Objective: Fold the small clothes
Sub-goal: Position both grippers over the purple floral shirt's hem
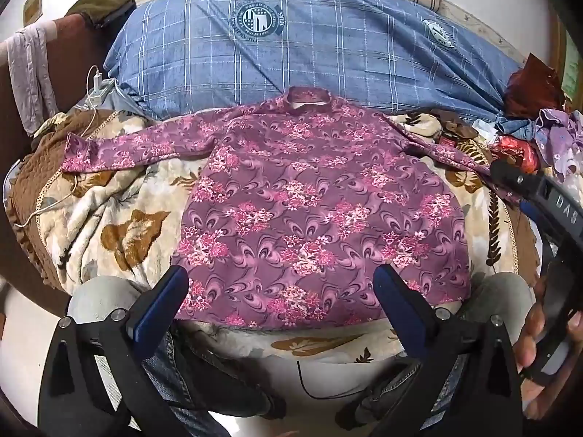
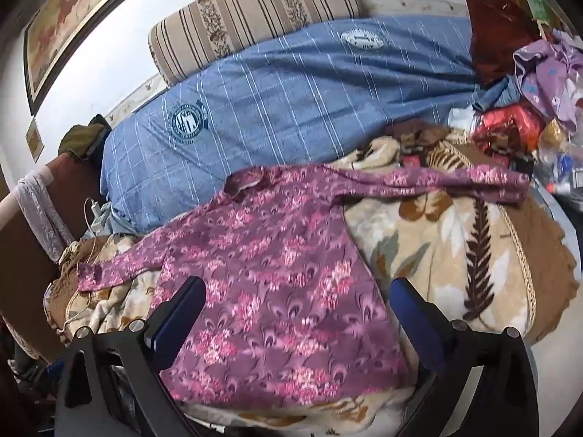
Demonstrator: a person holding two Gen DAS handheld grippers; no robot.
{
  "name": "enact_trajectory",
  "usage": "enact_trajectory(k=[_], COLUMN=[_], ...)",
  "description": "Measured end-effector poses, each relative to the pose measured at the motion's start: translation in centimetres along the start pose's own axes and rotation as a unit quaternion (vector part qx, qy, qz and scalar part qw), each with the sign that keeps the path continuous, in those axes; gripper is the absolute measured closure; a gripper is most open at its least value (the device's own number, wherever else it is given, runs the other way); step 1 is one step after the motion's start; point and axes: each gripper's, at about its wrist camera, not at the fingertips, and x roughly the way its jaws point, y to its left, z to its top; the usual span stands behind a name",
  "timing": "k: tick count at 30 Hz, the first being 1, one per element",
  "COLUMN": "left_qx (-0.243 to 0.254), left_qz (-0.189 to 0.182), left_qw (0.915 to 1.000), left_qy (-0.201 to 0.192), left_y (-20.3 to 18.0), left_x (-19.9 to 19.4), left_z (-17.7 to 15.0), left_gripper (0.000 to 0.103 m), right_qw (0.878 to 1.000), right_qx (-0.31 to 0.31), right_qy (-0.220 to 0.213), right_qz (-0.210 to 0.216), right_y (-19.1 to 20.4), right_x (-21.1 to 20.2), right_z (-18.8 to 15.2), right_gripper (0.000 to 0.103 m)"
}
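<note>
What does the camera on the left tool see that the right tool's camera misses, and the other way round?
Only the left view shows the other tool, the right tool, with the hand holding it, and jeans-clad legs below. Only the right view shows a framed picture on the wall. Both show the purple floral top spread flat on the leaf-print blanket, the blue checked cover behind it, and each camera's own tool open, holding nothing.

The shirt (image 1: 313, 196) is purple with pink flowers, the blanket (image 1: 109, 211) cream with brown leaves, the quilt (image 1: 328, 47) blue checked.
</note>
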Motion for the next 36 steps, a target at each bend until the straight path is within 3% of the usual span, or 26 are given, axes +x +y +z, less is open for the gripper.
enact_trajectory(k=[5,16,24,36], left_qx=[-0.006,-0.032,-0.019,-0.023], left_qz=[-0.002,-0.012,0.001,-0.002], left_qw=[1.0000,0.9993,0.9994,0.9991], left_qy=[0.007,0.018,0.029,0.036], left_y=[0.0,-1.0,-2.3,-4.1], left_x=[1.1,4.3,7.5,10.3], left_z=[0.9,5.7,7.7,10.5], left_gripper=[0.001,0.001,0.001,0.001], right_qw=[1.000,0.998,0.997,0.995], right_qx=[0.014,0.044,0.054,0.065], right_qy=[0.014,0.031,0.053,0.054], right_qz=[0.007,-0.029,-0.026,-0.052], right_y=[-0.8,-2.8,-4.7,-6.7], right_x=[1.7,8.1,10.8,12.1], right_z=[1.2,4.8,2.7,2.5], right_gripper=[0.002,0.002,0.006,0.007])
